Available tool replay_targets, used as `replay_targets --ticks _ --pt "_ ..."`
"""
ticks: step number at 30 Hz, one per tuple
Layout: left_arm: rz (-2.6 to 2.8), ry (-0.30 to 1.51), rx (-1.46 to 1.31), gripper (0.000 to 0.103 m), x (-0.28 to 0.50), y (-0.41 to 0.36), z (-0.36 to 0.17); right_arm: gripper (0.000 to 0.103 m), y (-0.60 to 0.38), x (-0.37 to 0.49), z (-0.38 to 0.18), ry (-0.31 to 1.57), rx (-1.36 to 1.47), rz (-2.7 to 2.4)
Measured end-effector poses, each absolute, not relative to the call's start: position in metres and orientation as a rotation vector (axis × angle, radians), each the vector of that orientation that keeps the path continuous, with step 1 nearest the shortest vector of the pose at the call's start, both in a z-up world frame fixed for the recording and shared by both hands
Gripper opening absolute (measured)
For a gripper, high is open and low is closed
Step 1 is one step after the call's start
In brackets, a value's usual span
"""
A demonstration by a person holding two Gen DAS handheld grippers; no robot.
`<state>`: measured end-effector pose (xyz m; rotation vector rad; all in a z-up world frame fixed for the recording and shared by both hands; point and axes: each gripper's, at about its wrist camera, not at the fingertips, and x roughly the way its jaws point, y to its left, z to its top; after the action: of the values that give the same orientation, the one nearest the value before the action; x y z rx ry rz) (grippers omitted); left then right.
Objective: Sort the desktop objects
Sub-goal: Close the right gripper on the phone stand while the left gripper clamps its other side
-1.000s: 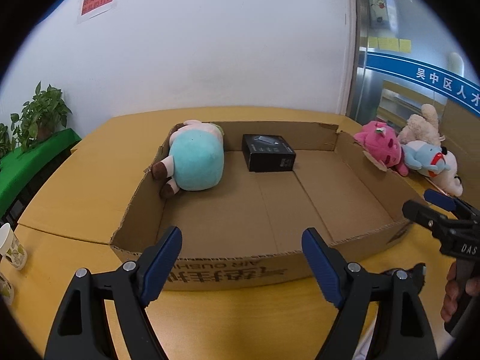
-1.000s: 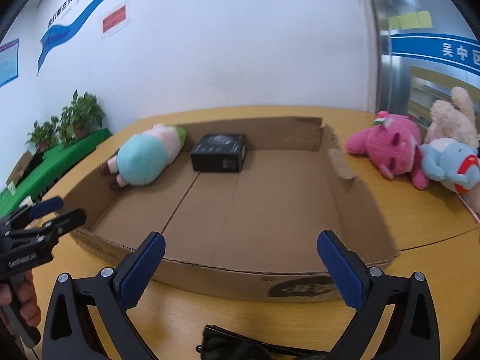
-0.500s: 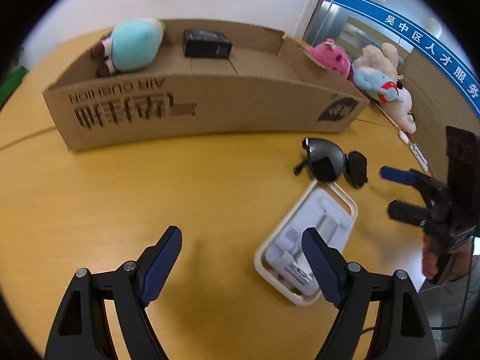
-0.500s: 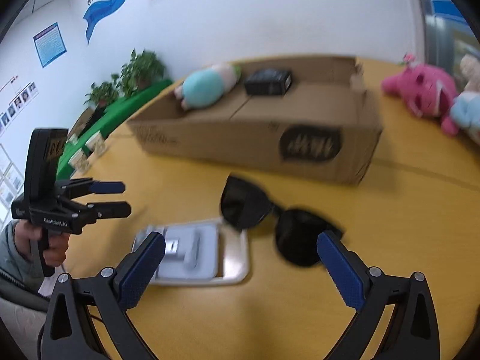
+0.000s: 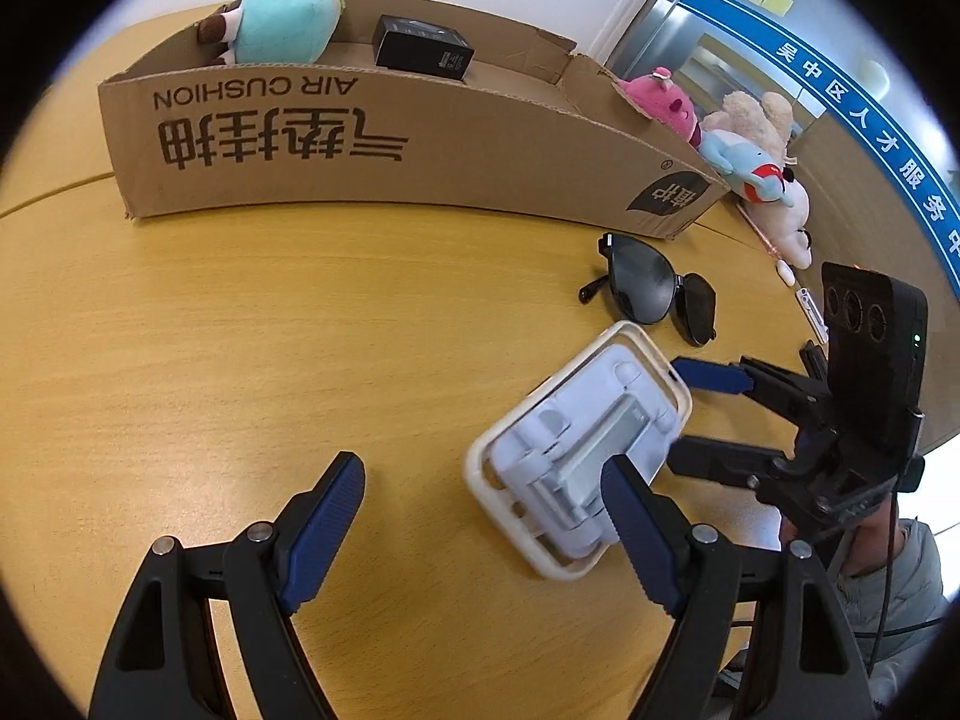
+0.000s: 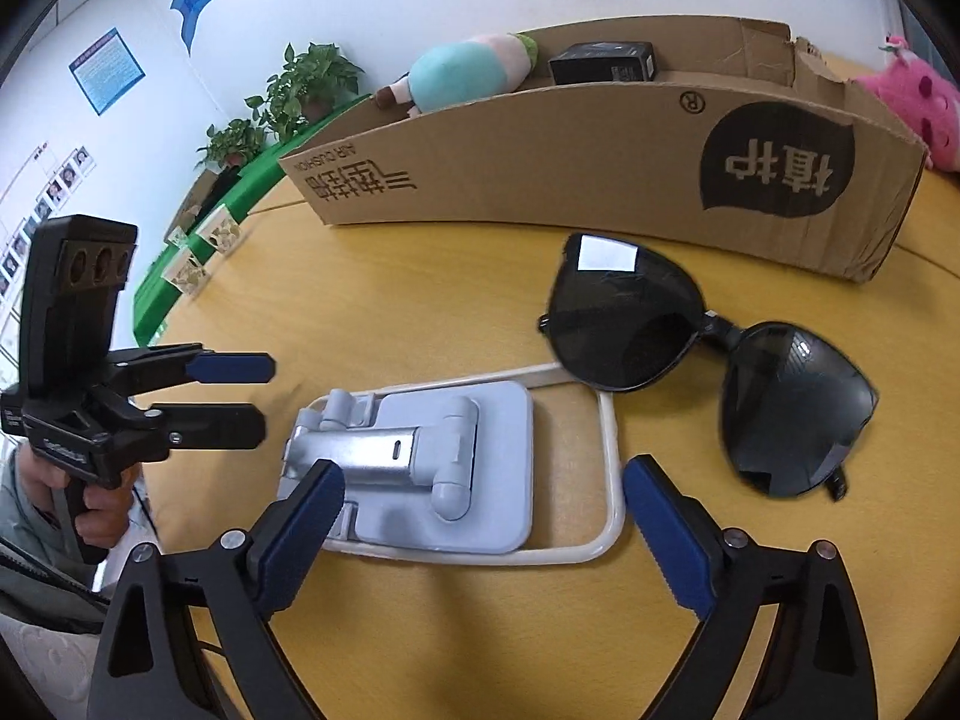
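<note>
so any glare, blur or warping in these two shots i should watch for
Left wrist view: strong fisheye bends the cardboard box front into an arc, corners black; focus is sharp. Right wrist view: same bowing, a bright white reflection sits on one lens of the sunglasses, whose far lens edge is slightly smeared; the phone stand is crisp, with soft shadows only.
</note>
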<state>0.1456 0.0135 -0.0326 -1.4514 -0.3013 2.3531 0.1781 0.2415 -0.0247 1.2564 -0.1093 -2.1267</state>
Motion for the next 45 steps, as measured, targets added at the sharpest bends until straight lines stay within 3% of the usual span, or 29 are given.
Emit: replay_targets --ticks 4,9,14,17,19,23,27,30,33,38,42,45 --pt "2.349 -0.291 -1.452 0.077 0.149 0.008 -0.030 0.095 0.222 0.189 -0.022 -0.205 1.273 -2.020" --pt "2.336 -0.290 -1.445 0.077 0.152 0.001 -0.025 0.095 0.203 0.204 -0.002 -0.176 1.201 -2.035" --pt "2.277 -0.321 -1.454 0.063 0.156 0.004 -0.027 0.092 0.184 0.207 0.008 -0.063 1.157 -2.014" --pt "2.281 -0.331 -1.491 0.062 0.156 0.003 -0.031 0.084 0.177 0.204 -0.006 -0.032 1.201 -1.975" --pt "2.270 -0.361 -1.501 0.062 0.155 0.001 -0.031 0.072 0.176 0.200 -0.016 -0.052 1.234 -1.956" --pt "2.265 -0.343 -1.560 0.062 0.157 0.005 -0.030 0.064 0.176 0.197 -0.021 -0.046 1.241 -1.944" --pt "2.254 -0.305 -1.634 0.062 0.156 0.011 -0.028 0.043 0.173 0.194 -0.020 0.008 1.248 -1.975" --pt "2.243 -0.295 -1.683 0.062 0.158 0.012 -0.029 0.043 0.174 0.193 -0.021 0.003 1.241 -1.985" --pt "2.233 -0.261 -1.742 0.062 0.160 0.014 -0.035 0.036 0.172 0.198 -0.021 0.041 1.226 -2.015" --pt "2.248 -0.272 -1.742 0.062 0.160 0.012 -0.043 0.034 0.176 0.195 -0.024 -0.051 1.229 -2.018" --pt "2.270 -0.355 -1.727 0.044 0.158 -0.001 -0.041 0.034 0.176 0.196 -0.024 -0.055 1.224 -2.028" --pt "2.312 -0.340 -1.668 0.044 0.159 -0.006 -0.029 0.034 0.176 0.196 -0.024 -0.068 1.223 -2.040"
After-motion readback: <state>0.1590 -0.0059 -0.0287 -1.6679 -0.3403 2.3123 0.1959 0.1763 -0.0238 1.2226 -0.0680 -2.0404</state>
